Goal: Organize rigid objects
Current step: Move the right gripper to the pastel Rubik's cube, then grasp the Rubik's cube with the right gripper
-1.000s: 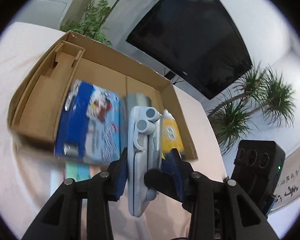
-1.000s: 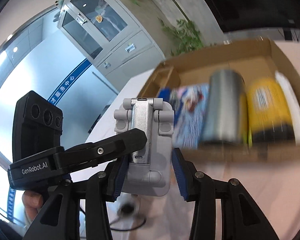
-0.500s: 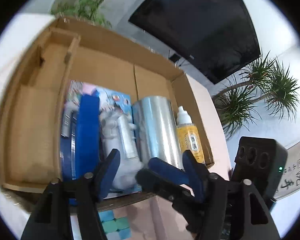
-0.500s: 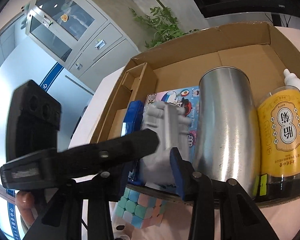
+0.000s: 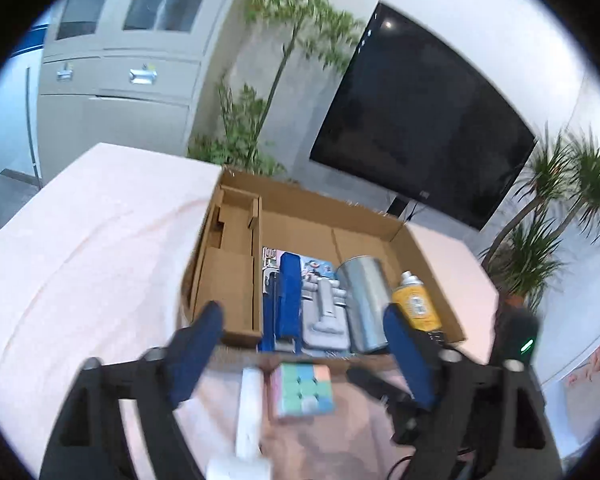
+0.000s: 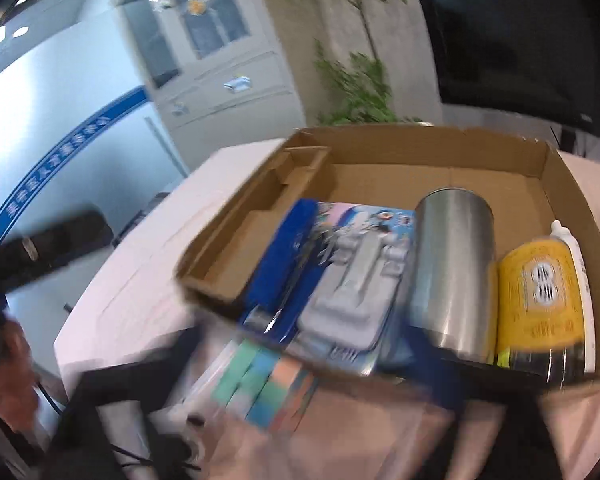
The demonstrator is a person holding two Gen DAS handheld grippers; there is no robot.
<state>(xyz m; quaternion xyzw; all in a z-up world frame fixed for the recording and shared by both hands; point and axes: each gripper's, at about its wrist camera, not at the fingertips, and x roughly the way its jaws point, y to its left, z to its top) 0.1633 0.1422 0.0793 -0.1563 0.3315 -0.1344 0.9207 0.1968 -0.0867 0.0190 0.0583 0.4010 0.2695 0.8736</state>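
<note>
Blurring hides right gripper (image 6: 300, 360) fingers before the cardboard box (image 6: 572, 200).

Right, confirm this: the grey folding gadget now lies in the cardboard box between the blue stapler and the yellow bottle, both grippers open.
Not quite. The grey folding gadget lies in the cardboard box between the blue stapler and the silver metal cylinder; the yellow bottle sits beyond that. The left wrist view shows it.

Motion blur smears the right claw (image 6: 312, 364) and pastel cube (image 6: 260, 384); the yellow bottle's (image 6: 540, 304) label is unreadable.
</note>
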